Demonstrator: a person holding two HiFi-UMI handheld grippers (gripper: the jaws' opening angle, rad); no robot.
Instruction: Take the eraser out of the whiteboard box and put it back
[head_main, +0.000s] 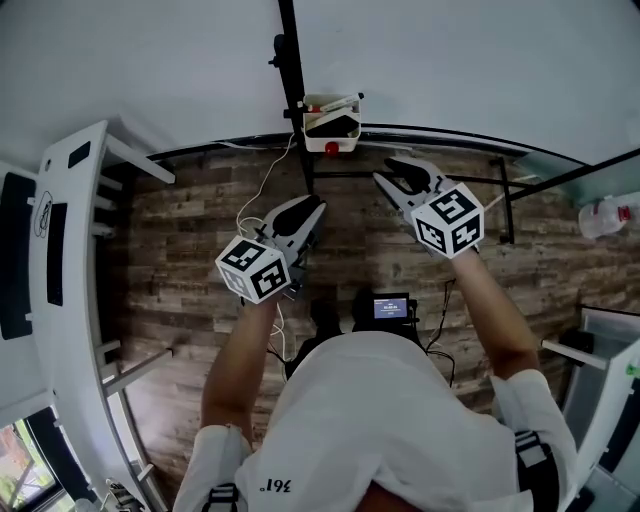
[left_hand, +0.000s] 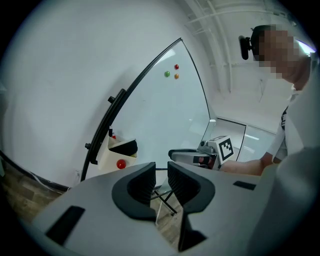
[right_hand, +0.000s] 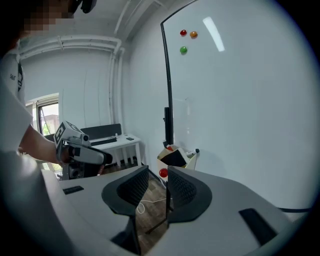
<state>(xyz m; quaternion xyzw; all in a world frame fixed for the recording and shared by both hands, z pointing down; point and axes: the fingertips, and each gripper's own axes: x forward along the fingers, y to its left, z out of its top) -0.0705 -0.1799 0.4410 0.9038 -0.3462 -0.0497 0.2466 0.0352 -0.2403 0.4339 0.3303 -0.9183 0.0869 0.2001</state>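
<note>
Head view looks down on two grippers held out over a wood floor (head_main: 200, 290), both pointing toward the whiteboard (head_main: 450, 60). The box (head_main: 347, 141) sits at the board's lower edge, just beside a black post (head_main: 293, 90). A dark block lies inside it, probably the eraser (head_main: 333, 124), though it is small at this range. A red magnet (head_main: 331, 148) sits on the box's front.

The left gripper (head_main: 316, 205) is below and left of the box, well apart from it. The right gripper (head_main: 400, 172) is to the box's right and nearer, but not touching it.

In the left gripper view the jaws stand a narrow gap apart and hold nothing; only floor and stand legs show through the gap. The box is up to their left, beside the post.

In the right gripper view the jaws are likewise slightly parted and empty, with a white cable (right_hand: 150, 204) on the floor showing between them. The box is just beyond the jaw tips, with the dark block still in it.
</note>
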